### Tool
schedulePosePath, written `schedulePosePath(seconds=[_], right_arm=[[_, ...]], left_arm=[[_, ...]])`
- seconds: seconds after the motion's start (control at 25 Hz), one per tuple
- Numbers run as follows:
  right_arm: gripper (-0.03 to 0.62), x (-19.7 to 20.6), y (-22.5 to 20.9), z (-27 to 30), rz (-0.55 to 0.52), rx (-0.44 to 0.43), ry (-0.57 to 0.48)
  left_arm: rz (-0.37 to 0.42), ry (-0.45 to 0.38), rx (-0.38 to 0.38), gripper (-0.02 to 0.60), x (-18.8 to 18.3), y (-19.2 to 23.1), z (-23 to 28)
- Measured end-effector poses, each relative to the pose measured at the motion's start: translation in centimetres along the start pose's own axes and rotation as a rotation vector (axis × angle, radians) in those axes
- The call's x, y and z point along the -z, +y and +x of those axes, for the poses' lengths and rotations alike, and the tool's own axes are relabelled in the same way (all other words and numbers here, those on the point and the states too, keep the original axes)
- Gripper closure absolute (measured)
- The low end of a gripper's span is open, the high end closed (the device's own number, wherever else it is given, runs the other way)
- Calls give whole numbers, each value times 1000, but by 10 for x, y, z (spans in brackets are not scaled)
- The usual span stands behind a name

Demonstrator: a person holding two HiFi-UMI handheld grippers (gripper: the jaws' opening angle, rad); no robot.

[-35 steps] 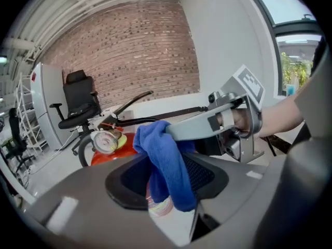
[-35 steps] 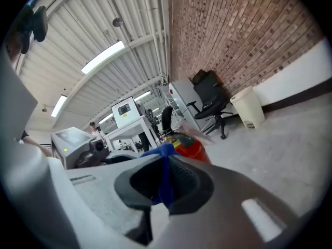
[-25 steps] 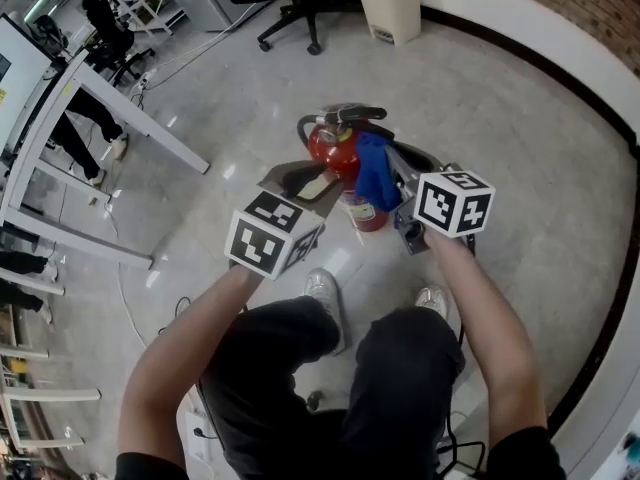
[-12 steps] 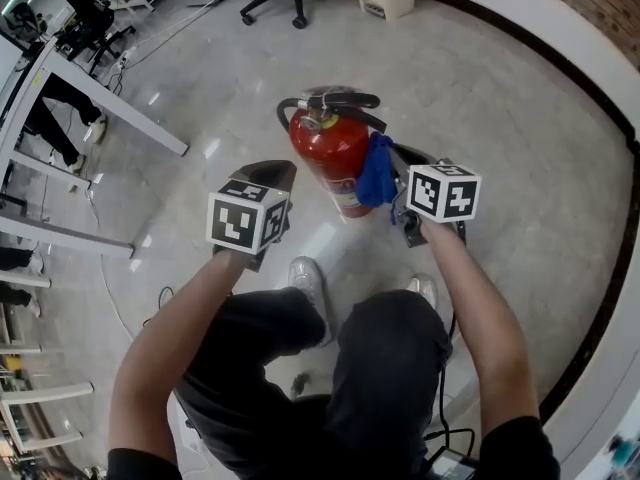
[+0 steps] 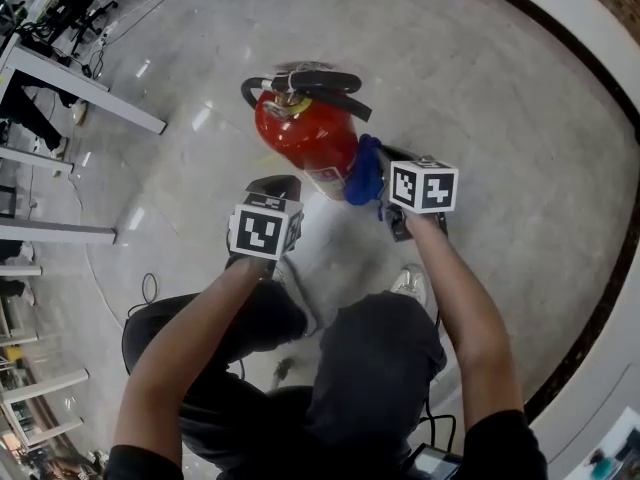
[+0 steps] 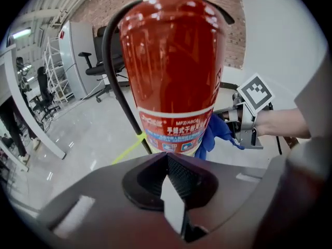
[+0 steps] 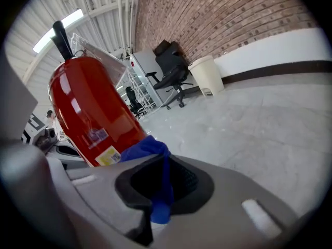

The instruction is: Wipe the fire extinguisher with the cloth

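the fire extinguisher (image 5: 305, 138) has a glossy red shell, smooth like painted metal, with a shiny label (image 6: 176, 131). the cloth (image 5: 362, 171) is soft, matt blue fabric. the floor (image 5: 520, 118) is polished; the brick wall (image 7: 223, 14) looks rough.

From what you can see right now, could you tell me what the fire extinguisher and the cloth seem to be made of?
Fire extinguisher: probably painted metal, glossy red, with sharp bright highlights. Cloth: soft fabric, matte blue, bunched in folds; weave unreadable.

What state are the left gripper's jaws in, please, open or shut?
Shut: the left gripper shows its jaws meeting, with nothing between them.
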State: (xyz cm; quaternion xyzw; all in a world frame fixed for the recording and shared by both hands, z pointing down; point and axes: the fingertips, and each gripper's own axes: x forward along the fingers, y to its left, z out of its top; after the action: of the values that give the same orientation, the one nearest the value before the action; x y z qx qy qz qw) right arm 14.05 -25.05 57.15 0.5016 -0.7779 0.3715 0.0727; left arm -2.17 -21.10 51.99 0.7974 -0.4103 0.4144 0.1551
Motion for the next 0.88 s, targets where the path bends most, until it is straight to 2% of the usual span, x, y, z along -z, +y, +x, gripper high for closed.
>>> schedulePosePath(seconds=[0.32,0.52,0.64,0.72,0.88], right_arm=[[568,56,-46,49,38,59,115],[568,75,-66,70,21,95,161],[568,88,-71,75,0,93,207],[568,97,-74,77,8,89,239],[568,81,-60,71,51,28,208]], left_arm=[[-70,73,-1,574,36,-9,44],[-111,67,30,574,38,-29,62],[-91,75,40,574,38,-38,65],[-106,86,50,574,41,-44,65],[-125,87,70,574,39,-52,60]])
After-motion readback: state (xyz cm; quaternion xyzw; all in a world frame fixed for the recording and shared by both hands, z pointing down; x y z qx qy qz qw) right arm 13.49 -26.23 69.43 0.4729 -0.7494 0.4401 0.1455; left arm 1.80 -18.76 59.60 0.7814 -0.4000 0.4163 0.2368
